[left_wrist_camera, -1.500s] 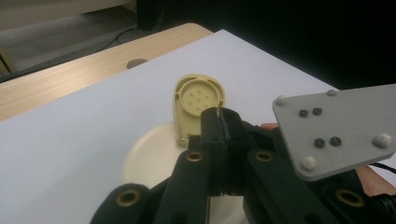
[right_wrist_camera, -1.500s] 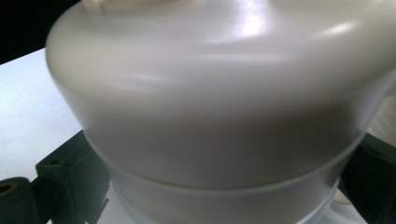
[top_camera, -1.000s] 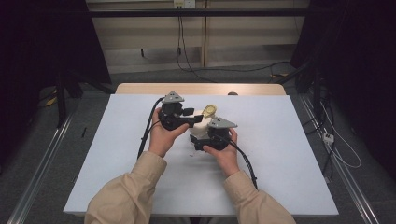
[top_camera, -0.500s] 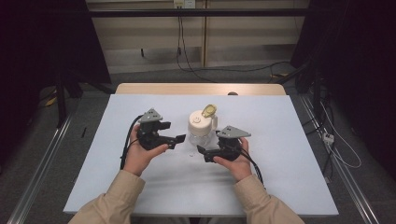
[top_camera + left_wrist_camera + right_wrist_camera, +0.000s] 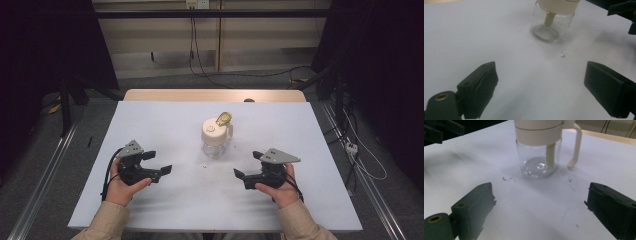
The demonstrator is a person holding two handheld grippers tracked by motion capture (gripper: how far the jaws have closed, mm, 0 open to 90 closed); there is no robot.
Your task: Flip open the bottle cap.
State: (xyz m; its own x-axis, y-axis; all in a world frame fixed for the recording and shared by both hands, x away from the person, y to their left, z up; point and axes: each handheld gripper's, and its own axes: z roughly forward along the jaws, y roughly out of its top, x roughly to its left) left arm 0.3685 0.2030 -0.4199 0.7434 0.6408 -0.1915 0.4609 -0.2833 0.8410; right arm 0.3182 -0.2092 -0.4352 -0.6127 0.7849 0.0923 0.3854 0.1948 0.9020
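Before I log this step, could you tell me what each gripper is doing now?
Left gripper: open, jaws just opened, holding nothing.
Right gripper: open, holding nothing.

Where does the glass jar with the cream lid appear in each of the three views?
High view: the jar stands at the middle of the white table, beyond and between both hands.
Left gripper view: the jar is at the top, right of centre, its lid cut by the frame.
Right gripper view: the jar is at top centre, handle to the right.
Shared landmark: the small dark specks on the table near the jar's base.
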